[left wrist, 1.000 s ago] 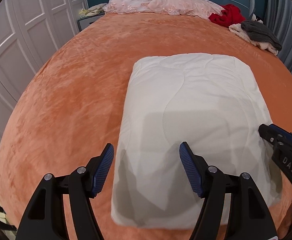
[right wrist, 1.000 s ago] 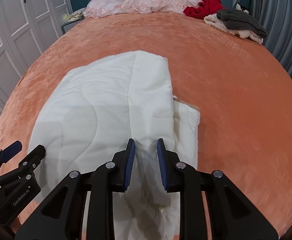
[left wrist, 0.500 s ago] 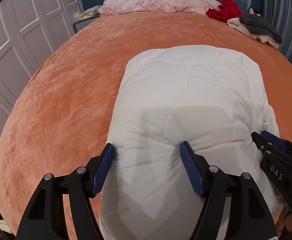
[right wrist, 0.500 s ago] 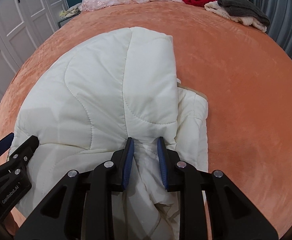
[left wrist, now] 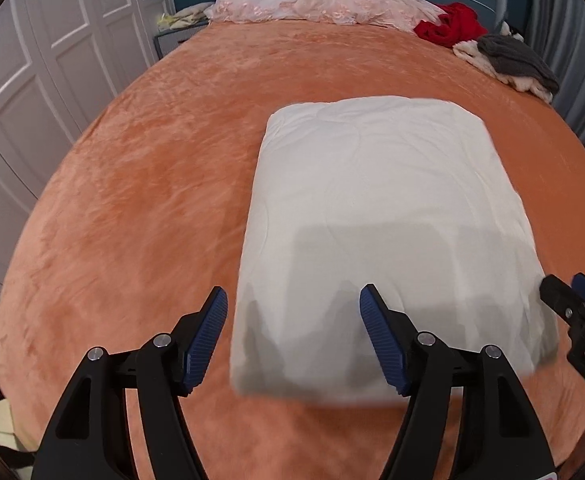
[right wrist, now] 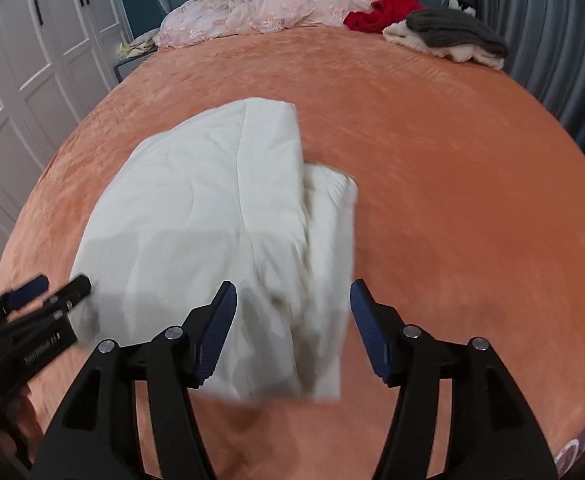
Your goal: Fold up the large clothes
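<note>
Quilted white garment lies folded on the orange bed, at twelve o'clock from both tongs. Right tongs, clenched on its near edge a moment ago, now gape, released; left tongs remain spread, empty. Fold looks finished.

An orange plush bed fills both views. A folded white quilted garment lies flat at the center of the frame. Along the upper edge sit a pink crumpled blanket, a red garment at upper right, and a grey knit on cream clothes.
</note>
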Tool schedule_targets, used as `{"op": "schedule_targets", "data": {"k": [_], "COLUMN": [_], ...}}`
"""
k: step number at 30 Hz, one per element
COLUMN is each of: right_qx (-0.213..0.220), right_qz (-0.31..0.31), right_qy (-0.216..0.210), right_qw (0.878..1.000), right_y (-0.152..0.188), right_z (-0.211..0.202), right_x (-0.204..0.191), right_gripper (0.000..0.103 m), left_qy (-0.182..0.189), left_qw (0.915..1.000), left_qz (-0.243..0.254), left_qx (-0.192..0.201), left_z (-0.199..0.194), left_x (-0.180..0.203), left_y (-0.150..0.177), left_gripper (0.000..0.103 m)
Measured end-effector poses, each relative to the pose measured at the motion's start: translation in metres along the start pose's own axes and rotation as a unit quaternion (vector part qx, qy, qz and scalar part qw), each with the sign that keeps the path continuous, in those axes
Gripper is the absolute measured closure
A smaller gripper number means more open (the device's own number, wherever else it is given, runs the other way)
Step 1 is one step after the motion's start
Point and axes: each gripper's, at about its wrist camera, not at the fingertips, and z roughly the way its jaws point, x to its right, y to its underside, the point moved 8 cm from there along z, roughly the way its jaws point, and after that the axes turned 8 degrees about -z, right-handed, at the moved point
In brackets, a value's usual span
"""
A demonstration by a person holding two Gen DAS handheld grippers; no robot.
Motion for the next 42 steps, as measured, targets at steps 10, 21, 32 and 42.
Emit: {"op": "schedule_targets", "data": {"k": [10, 21, 32, 42], "right_qx": [-0.077, 0.034, 0.093, 0.089], "right_qz": [-0.024, -0.02, -0.059, -0.048], "right_qy": [0.036, 0.023, 0.021, 0.017], "right_qw": [0.996, 0.999, 0.994, 0.995], "right_y": [0.067, 0.061, 0.09, 0.119], "right_z": [0.026, -0.1, -0.177, -0.189], "right_x": [0.016, 0.002, -0.031, -0.038], "right_gripper": [0.055, 0.042, 0.024, 0.016], "left_qy": [0.0, -0.007, -0.017, -0.019], "left_qw": [0.9999, 0.999, 0.9984, 0.9984], "left_qz": [0.009, 0.014, 0.011, 0.009], "left_qx": [0.013, 0.042, 0.052, 0.052], "left_z": [-0.064, -0.113, -0.148, -0.158], "left_x": [-0.007, -0.016, -0.022, -0.021], "left_y": [0.047, 0.076, 0.116, 0.138], "left_gripper": [0.036, 0.036, 0.034, 0.034]}}
